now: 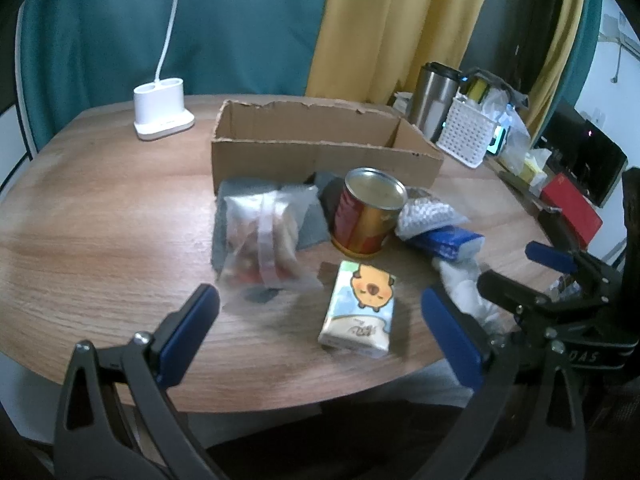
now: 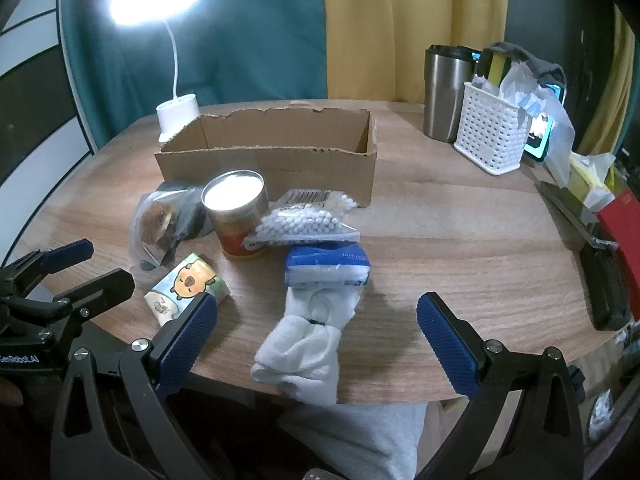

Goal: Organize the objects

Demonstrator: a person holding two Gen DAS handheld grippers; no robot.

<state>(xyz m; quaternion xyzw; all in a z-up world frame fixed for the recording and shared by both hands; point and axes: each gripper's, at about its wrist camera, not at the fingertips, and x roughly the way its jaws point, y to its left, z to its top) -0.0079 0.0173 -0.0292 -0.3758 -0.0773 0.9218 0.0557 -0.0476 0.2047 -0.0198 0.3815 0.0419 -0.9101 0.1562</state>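
While the lamp is shining down, the left gripper (image 1: 320,324) is hovering low over the near edge of the round wooden tabletop (image 1: 100,220), its blue-padded fingers (image 1: 188,332) spread wide and holding nothing. Between and just beyond them, a tissue pack with a cartoon capybara (image 1: 360,310) is lying flat. Farther in, a clear bag of snacks (image 1: 266,236) is resting on a grey cloth (image 1: 310,224), and just beside it a red and gold can (image 1: 366,210) is standing upright. To the can's right, a bag of cotton swabs (image 1: 428,216) is lying against a blue tissue packet (image 1: 448,242), with white socks (image 1: 468,292) nearer the edge. Behind them all, an open cardboard box (image 1: 320,156) is sitting, with a white lamp base (image 1: 162,110) to its left. The right gripper (image 1: 516,276) is showing at the right margin.

From the right wrist, the right gripper (image 2: 318,334) is likewise hanging over the near edge with its fingers (image 2: 448,340) wide apart, gripping nothing. The white socks (image 2: 308,344) are lying between them, touching the blue tissue packet (image 2: 328,266) beyond. The bag of cotton swabs (image 2: 304,220) is leaning against the can (image 2: 238,216), and the capybara tissue pack (image 2: 186,284) is lying near the left finger. The cardboard box (image 2: 272,160) is standing open behind them. A steel tumbler (image 2: 446,92) and a white perforated basket (image 2: 490,130) are standing at the far right. The left gripper (image 2: 86,266) is showing at the left, fingers parted.
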